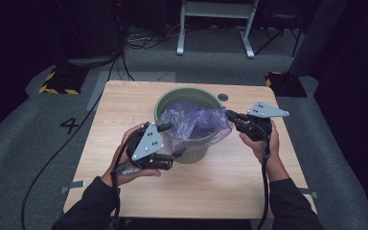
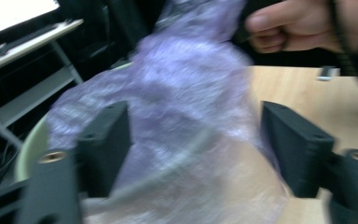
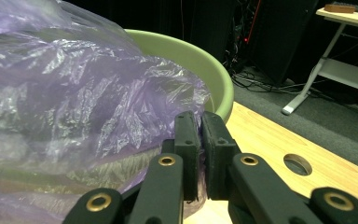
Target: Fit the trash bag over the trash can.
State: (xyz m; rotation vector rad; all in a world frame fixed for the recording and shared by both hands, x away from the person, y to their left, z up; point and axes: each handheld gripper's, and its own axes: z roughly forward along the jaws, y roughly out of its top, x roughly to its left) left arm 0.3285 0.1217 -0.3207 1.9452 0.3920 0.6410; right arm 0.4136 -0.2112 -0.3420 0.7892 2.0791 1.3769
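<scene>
A green bin [image 1: 192,156] stands at the middle of the wooden table [image 1: 124,105], and a thin purple plastic bag [image 1: 194,121] bulges out of its mouth. My right gripper [image 1: 229,115] is at the bin's right rim, shut on the bag's edge; in the right gripper view the pads [image 3: 200,126] pinch a fold of the bag [image 3: 74,93] just before the green rim [image 3: 200,60]. My left gripper [image 1: 172,140] is at the bin's near-left side with its jaws apart. In the left gripper view, loose bag film [image 2: 186,93] lies between its fingers [image 2: 105,144] over the rim [image 2: 32,144].
A round hole [image 1: 223,97] is cut in the table behind the bin, also seen as a hole [image 3: 297,164] in the right gripper view. A white stand [image 1: 215,9] and cables sit on the grey floor beyond, with yellow-and-black blocks [image 1: 60,81] at the table's far corners.
</scene>
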